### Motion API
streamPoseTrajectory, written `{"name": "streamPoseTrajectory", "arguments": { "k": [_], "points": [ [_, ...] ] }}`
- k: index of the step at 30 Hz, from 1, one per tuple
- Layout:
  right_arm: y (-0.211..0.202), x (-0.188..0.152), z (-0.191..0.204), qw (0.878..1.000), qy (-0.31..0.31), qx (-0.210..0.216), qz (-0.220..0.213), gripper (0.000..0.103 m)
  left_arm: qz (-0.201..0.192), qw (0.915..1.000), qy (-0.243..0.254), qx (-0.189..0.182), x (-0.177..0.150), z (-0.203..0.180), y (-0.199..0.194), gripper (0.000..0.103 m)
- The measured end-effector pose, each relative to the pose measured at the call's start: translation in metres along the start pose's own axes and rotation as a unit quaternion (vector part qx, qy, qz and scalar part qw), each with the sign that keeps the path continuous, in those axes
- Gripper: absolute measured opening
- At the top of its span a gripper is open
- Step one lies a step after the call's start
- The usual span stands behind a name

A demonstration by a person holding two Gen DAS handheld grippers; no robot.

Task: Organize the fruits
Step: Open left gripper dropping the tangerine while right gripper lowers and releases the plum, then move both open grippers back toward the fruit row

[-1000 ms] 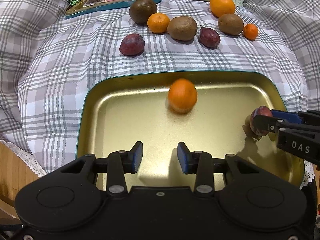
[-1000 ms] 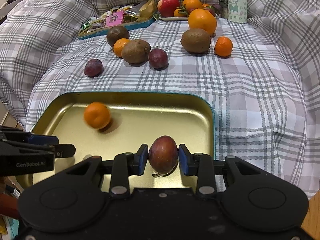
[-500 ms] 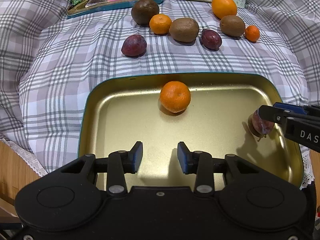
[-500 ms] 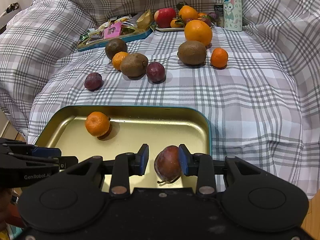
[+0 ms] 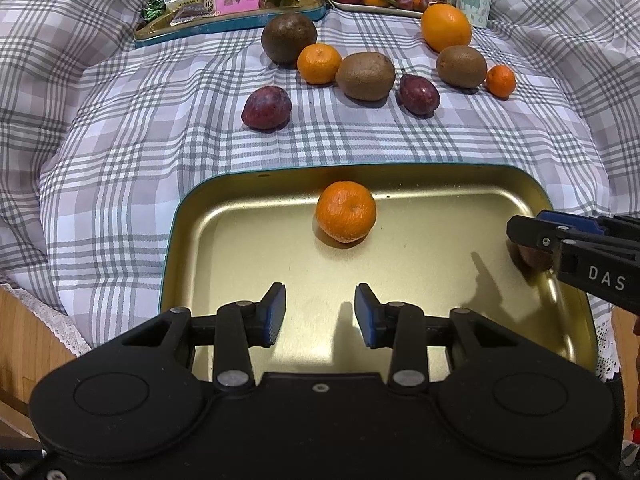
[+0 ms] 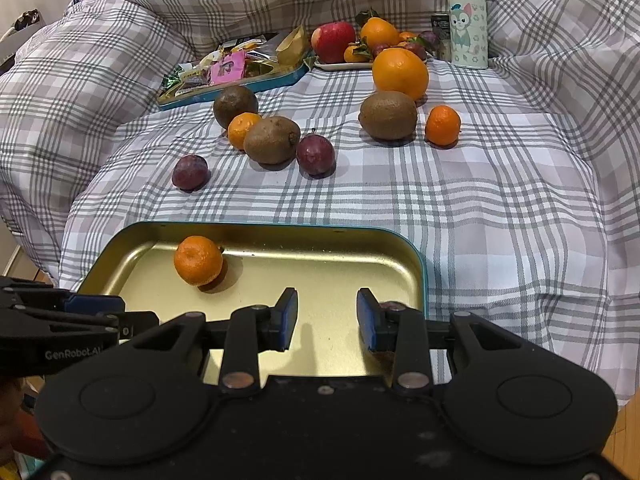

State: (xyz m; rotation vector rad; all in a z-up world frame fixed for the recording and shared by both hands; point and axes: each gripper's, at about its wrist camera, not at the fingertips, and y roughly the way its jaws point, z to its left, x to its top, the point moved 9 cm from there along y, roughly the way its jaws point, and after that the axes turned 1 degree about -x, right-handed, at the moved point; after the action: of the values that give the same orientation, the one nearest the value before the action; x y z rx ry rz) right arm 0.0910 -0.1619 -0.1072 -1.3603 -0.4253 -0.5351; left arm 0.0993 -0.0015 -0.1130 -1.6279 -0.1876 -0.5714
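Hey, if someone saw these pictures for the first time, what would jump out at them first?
Probably the bright orange mandarin sitting alone near the far rim of the shiny gold metal tray in the foreground. Beyond it, loose fruit lies scattered on the grey plaid cloth: a big round orange, brown fuzzy kiwis and dark purple plums.

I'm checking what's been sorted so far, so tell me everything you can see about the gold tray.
The gold tray is a shallow rounded-corner rectangle, apparently metal, with a shiny golden inside and teal outer rim. It lies flat on the plaid cloth. One mandarin sits near its far wall; a plum lies at its right end, mostly hidden behind the right claw.
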Motion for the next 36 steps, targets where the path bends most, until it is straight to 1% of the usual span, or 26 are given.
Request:
{"name": "streamPoseTrajectory", "arguments": {
  "k": [19, 27, 36],
  "points": [
    [0.004, 0.025, 0.001, 1.000, 0.004, 0.002, -0.024, 0.036, -0.033, 0.9993, -0.014, 0.006, 0.032, 0.011, -0.005, 0.047],
    [0.007, 0.040, 0.005, 0.999, -0.004, 0.003, -0.037, 0.036, -0.053, 0.9982, -0.025, 0.012, 0.051, 0.021, -0.006, 0.047],
    [0.011, 0.061, 0.006, 0.998, -0.003, 0.002, -0.057, 0.036, -0.068, 0.9972, -0.024, 0.021, 0.069, 0.029, -0.003, 0.047]
  ]
}}
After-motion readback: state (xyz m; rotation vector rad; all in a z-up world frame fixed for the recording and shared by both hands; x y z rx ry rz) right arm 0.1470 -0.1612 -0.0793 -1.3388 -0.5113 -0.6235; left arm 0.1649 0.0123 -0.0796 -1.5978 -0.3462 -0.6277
